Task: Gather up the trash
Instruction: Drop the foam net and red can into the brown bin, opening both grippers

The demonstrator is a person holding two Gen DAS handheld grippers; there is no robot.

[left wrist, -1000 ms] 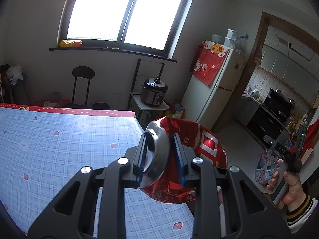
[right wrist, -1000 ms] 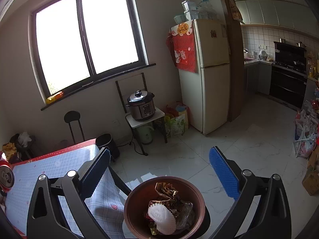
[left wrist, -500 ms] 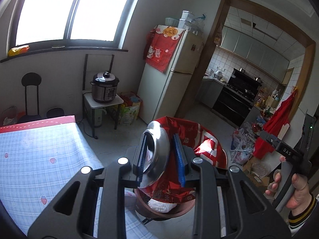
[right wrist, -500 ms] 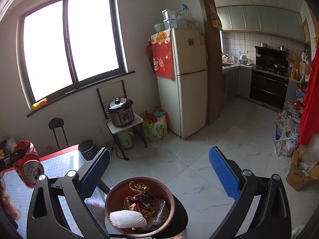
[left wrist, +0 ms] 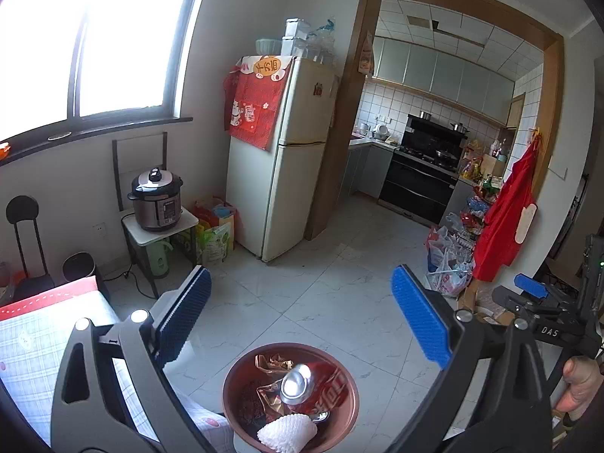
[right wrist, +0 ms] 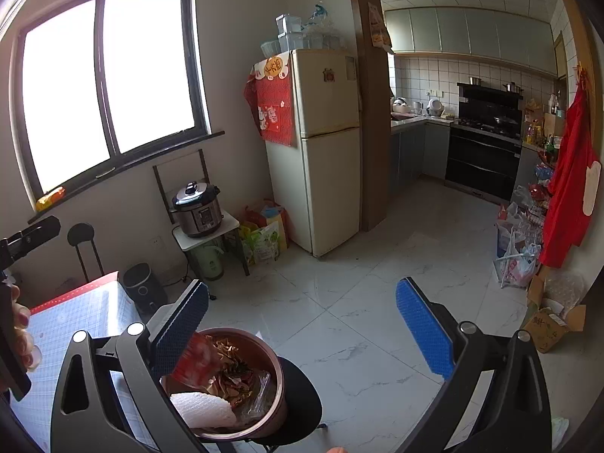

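One crushed can [left wrist: 302, 383] | in bin [left wrist: 234, 389] | silver end up | left tool [left wrist: 298, 317] just opened, empty

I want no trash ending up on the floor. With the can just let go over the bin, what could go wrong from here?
The bin already looks full, so the crushed red can lying on top might roll out. The bin seems perched on a black stool beside the table edge; a nudge from the open left gripper could tip it.
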